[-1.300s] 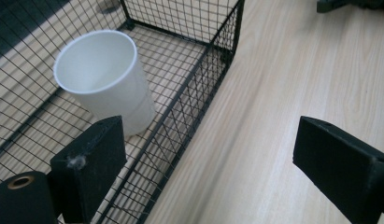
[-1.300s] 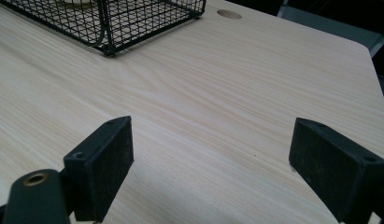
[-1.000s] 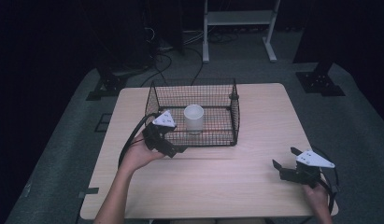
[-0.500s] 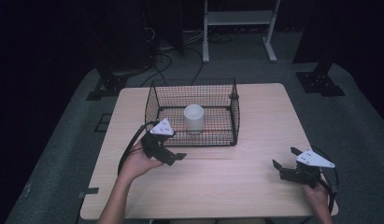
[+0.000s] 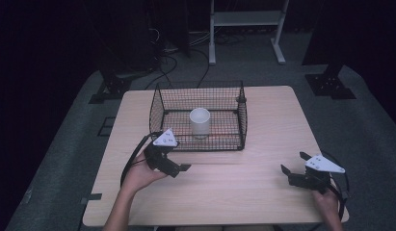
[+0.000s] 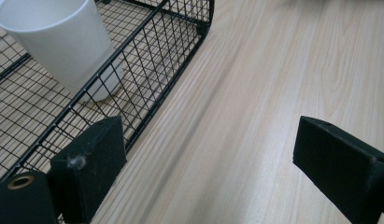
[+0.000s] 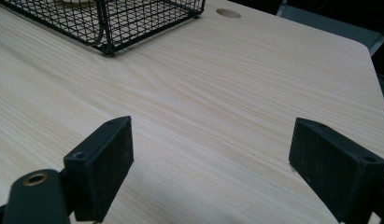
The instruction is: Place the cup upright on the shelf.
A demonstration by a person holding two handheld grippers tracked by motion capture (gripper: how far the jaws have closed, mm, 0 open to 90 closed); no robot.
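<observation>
A pale wood-grain desk (image 5: 263, 192) stands on grey floor (image 5: 369, 125). A black wire basket (image 5: 159, 113) sits directly on its far middle part. A round hole (image 7: 228, 13) pierces the desktop near one far corner.

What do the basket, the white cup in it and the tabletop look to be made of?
The basket looks like thin metal wire, coated black, welded into a fine grid. The white cup is smooth and matte; it could be plastic or paper, which the look leaves open. The tabletop shows pale wood grain with a flat finish, perhaps laminate rather than solid wood.
</observation>
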